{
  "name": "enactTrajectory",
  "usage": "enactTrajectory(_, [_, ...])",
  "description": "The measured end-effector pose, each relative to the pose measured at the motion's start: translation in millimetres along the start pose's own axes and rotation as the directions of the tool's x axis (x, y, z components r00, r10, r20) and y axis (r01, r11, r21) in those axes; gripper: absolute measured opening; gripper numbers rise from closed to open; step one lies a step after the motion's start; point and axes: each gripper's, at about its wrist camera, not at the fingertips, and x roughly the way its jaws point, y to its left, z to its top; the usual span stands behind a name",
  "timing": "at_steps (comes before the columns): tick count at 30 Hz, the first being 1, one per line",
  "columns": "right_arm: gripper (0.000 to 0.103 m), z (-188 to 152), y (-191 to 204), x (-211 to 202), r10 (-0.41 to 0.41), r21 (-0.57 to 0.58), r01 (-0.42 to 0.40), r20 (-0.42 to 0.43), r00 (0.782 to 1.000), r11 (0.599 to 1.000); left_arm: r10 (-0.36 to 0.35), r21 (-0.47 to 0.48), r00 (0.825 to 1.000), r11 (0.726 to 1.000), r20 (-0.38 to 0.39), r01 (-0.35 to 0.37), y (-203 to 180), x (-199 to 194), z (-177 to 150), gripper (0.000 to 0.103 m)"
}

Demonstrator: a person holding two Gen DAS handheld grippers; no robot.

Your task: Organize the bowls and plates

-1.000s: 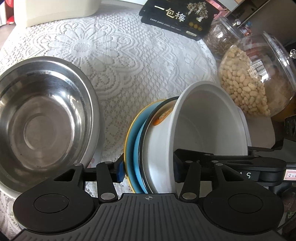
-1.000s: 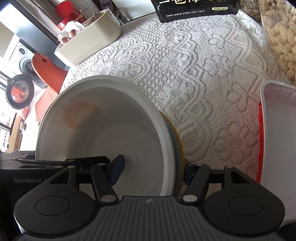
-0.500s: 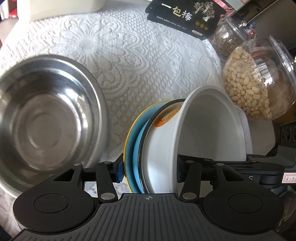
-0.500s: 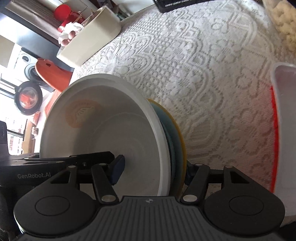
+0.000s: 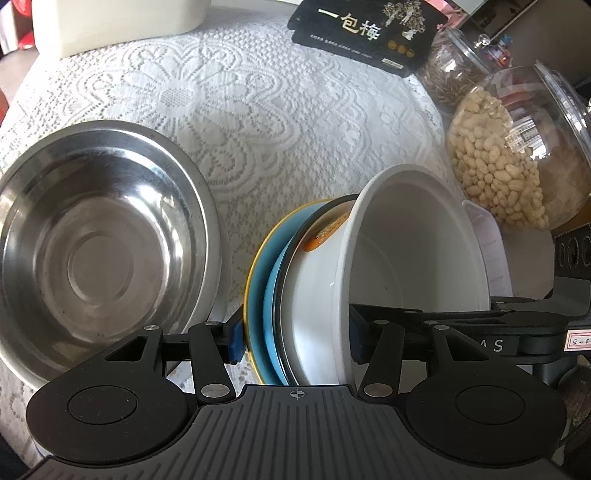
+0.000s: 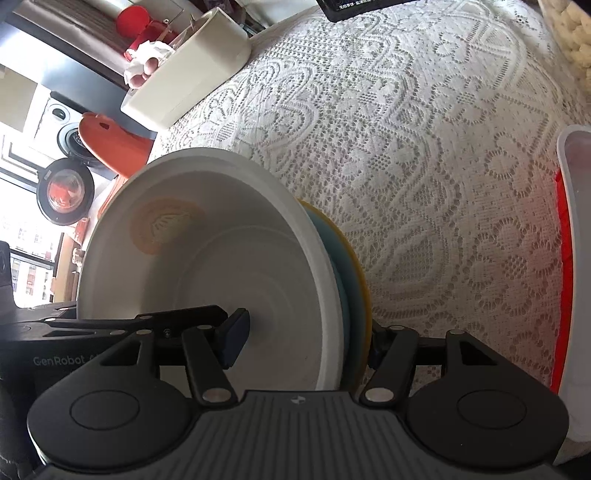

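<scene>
A stack of dishes stands tilted on edge on the lace cloth: a blue plate with a yellow rim (image 5: 258,288), a black-rimmed white bowl (image 5: 314,295) and a plain white bowl (image 5: 417,251). My left gripper (image 5: 297,341) straddles the stack. Its jaws are opening, and the pads sit just off the plate's back and the white bowl's inner wall. My right gripper (image 6: 304,341) is shut on the same stack, one pad inside the white bowl (image 6: 221,266) and the other behind the yellow-rimmed plate (image 6: 356,280). A steel bowl (image 5: 99,236) lies empty to the left.
A jar of peanuts (image 5: 506,162), a jar of seeds (image 5: 450,77) and a black box (image 5: 365,33) stand at the back right. A cream container (image 6: 188,74) sits at the far table edge. A clear container with a red band (image 6: 576,280) lies right of the stack.
The left jaws have spread slightly around the stack. The right wrist view has tilted a little, while the stack stays pinched in the right gripper.
</scene>
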Motion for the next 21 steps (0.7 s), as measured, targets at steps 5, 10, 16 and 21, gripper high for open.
enactTrajectory(5, [0.063, -0.8, -1.1, -0.8, 0.001, 0.030, 0.000, -0.013, 1.000, 1.000, 0.001, 0.003, 1.000, 1.000, -0.004, -0.001, -2.6, -1.0, 1.4, 0.055])
enactTrajectory(10, [0.063, -1.1, 0.4, -2.7, 0.003, 0.047, -0.002, -0.018, 1.000, 0.999, 0.000, 0.008, 1.000, 1.000, 0.000, 0.000, -3.9, -3.5, 2.7, 0.055])
enactTrajectory(16, [0.063, 2.0, 14.1, -15.4, -0.016, 0.026, 0.016, -0.001, 1.000, 1.000, -0.025, 0.006, 0.999, 1.000, 0.027, 0.025, -2.9, -18.2, 3.7, 0.055])
enactTrajectory(21, [0.063, 11.9, 50.7, -38.4, -0.054, -0.061, 0.057, 0.046, 0.997, 0.997, -0.077, -0.009, 0.991, 0.997, 0.113, 0.078, 8.2, -51.3, 4.5, 0.055])
